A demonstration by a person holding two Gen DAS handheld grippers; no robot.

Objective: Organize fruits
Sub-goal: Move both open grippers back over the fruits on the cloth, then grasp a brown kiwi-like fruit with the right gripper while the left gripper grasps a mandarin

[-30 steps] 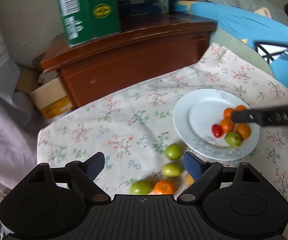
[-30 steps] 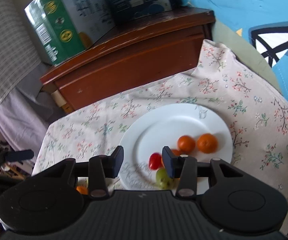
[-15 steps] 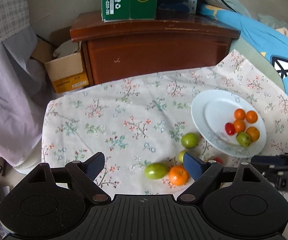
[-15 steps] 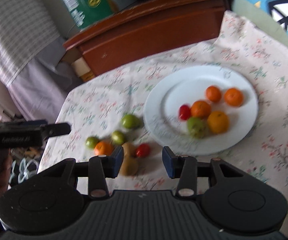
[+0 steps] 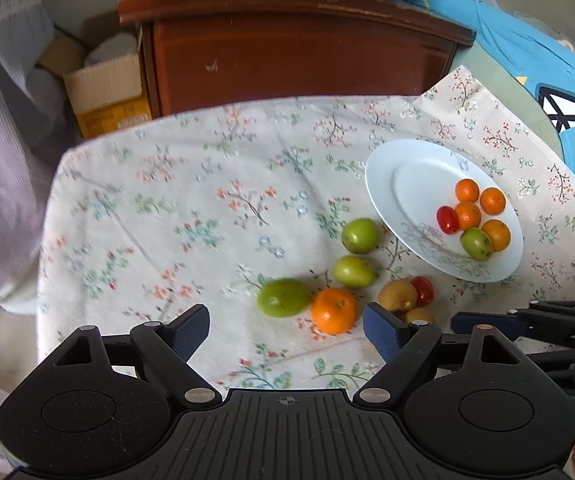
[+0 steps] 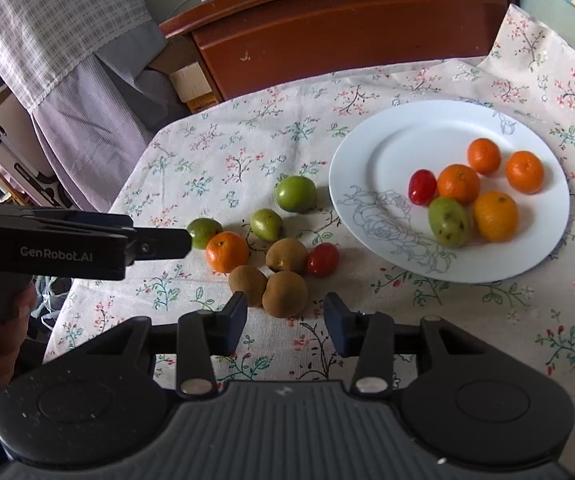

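- Plate (image 6: 427,136): round, glossy white; holds six small fruits, right of the loose fruit.
- Kiwis (image 6: 284,293): fuzzy brown, on the flowered cloth (image 6: 223,152).
- Right gripper (image 6: 285,322): spread wide, empty, just before the kiwis.
- Left gripper (image 5: 286,330): spread wide, empty.

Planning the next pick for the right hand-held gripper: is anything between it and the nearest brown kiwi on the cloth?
Nothing visible. The right hand-held gripper stands open, and the nearest brown kiwi lies just ahead of its fingertips on the floral tablecloth. A second brown kiwi touches it on the left, crowding that side.
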